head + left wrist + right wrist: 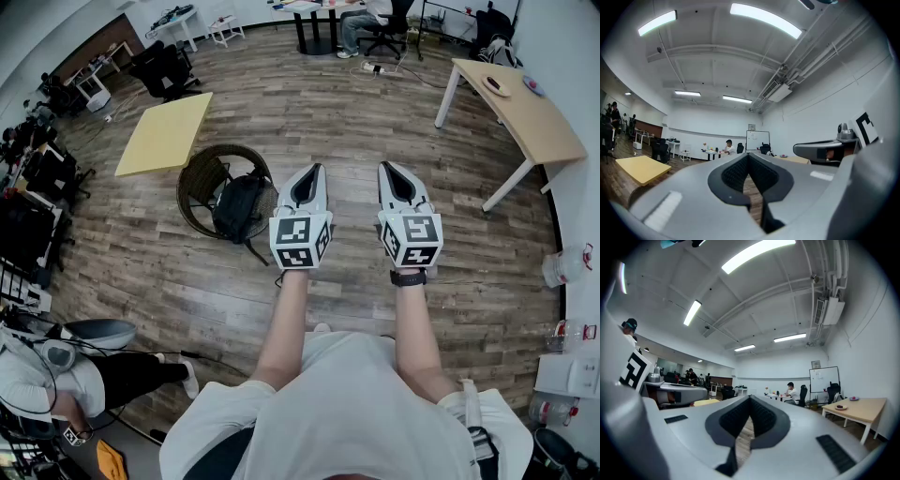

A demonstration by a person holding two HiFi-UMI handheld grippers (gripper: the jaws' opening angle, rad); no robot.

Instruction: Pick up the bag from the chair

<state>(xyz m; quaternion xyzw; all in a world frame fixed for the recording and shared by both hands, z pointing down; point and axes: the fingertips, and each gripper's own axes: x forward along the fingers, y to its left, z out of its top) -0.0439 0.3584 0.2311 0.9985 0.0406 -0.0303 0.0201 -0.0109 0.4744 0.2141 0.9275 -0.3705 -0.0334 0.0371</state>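
A black bag [239, 208] lies in a round wicker chair [196, 184] on the wooden floor, at the left of centre in the head view. Both grippers are held out level in front of the person, side by side, to the right of the chair and well above it. The left gripper [315, 170] is the nearer one to the bag; its jaws meet at the tips with nothing between them. The right gripper [386, 167] is likewise shut and holds nothing. Neither gripper view shows the bag or chair; the left gripper [748, 155] and the right gripper [750, 398] point across the room.
A low yellow table [167, 133] stands just beyond the chair. A long wooden table [525, 117] stands at the right. A person [361, 21] sits at a far desk, and another person [56, 375] is at the lower left. Office chairs and desks line the left wall.
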